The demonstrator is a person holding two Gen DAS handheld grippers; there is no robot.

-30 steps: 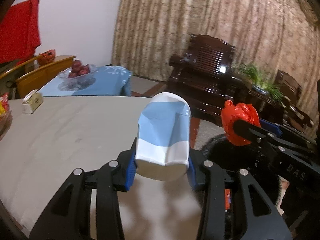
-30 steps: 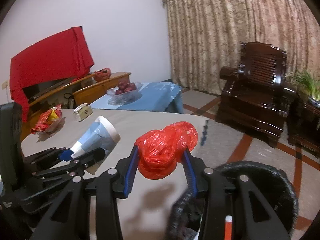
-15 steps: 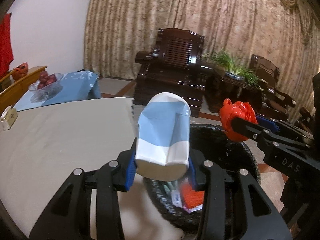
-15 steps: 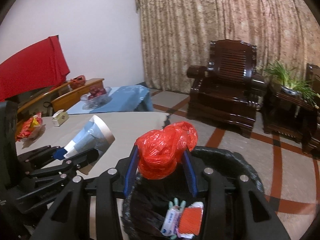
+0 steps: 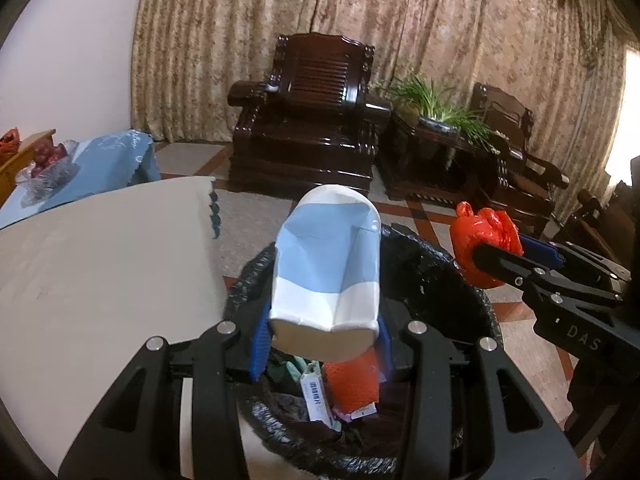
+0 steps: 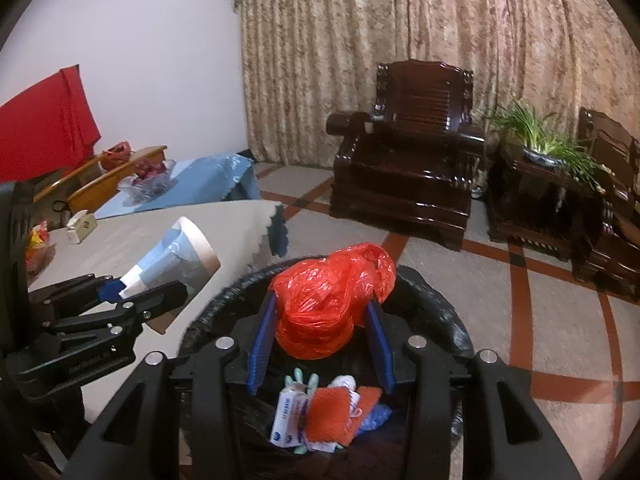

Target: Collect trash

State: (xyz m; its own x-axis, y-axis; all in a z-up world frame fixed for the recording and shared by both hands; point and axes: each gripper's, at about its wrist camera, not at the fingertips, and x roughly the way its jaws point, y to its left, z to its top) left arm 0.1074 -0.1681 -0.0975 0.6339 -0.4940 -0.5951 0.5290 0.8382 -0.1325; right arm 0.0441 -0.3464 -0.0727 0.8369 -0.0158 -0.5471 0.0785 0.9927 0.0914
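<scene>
Tilting down over bin [image 6: 432, 292], fingers [image 5: 260, 340] clamping cup [image 5: 328, 264]

Each wrist camera looks forward and downward along its own gripper, close above the black-lined bin [image 5: 436, 276]. Both views share the bin [image 6: 432, 300], table edge [image 6: 240, 216] and armchair [image 5: 316, 108].

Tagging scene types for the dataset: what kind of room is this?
Most likely a home living room: a carved dark wooden armchair before floor-length curtains, a potted plant on a side table, and a fruit bowl on a low table.
</scene>
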